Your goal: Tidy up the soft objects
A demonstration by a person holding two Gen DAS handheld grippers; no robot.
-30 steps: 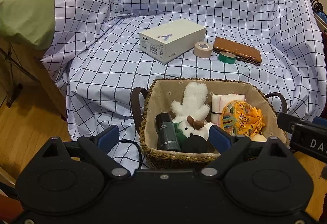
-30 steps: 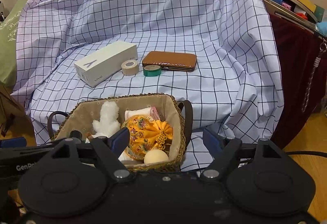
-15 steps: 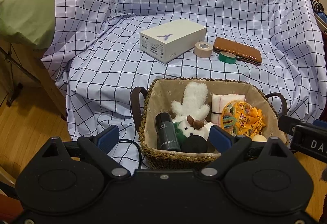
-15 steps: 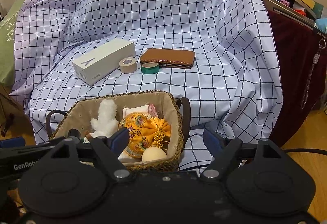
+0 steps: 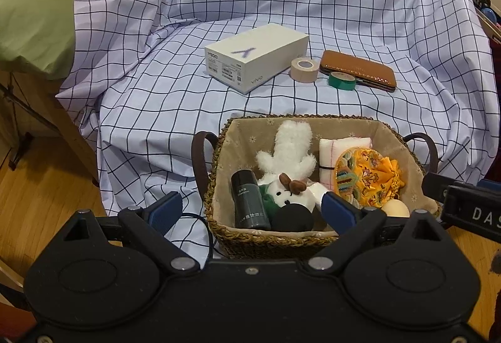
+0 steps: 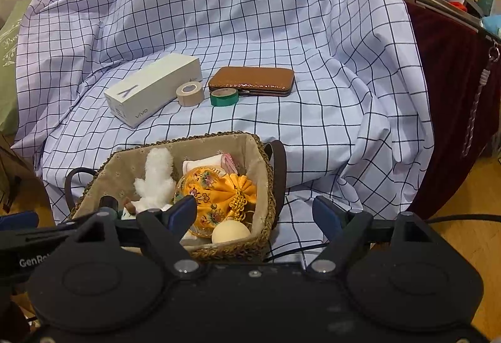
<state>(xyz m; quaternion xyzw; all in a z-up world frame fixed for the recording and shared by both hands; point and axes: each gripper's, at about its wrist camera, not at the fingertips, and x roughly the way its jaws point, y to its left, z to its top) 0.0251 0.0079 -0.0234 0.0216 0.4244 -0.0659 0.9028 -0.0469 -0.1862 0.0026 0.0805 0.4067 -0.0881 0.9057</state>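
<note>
Nothing much has moved: both my grippers hang tipped down over the basket (image 5: pixel 269 241) of soft toys. My left gripper (image 5: pixel 250 210) jaws are spread, my right gripper (image 6: pixel 255 213) jaws are opening, both empty.

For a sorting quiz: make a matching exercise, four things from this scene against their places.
Things:
1. white plush toy
2. green tape roll
3. white phone box
4. dark bottle

Places:
A. basket's near left corner
B. on the checked cloth, left of the beige tape roll
C. against the brown wallet
D. middle of the basket

Pairs: 1-D, 2-C, 3-B, 4-A
</note>
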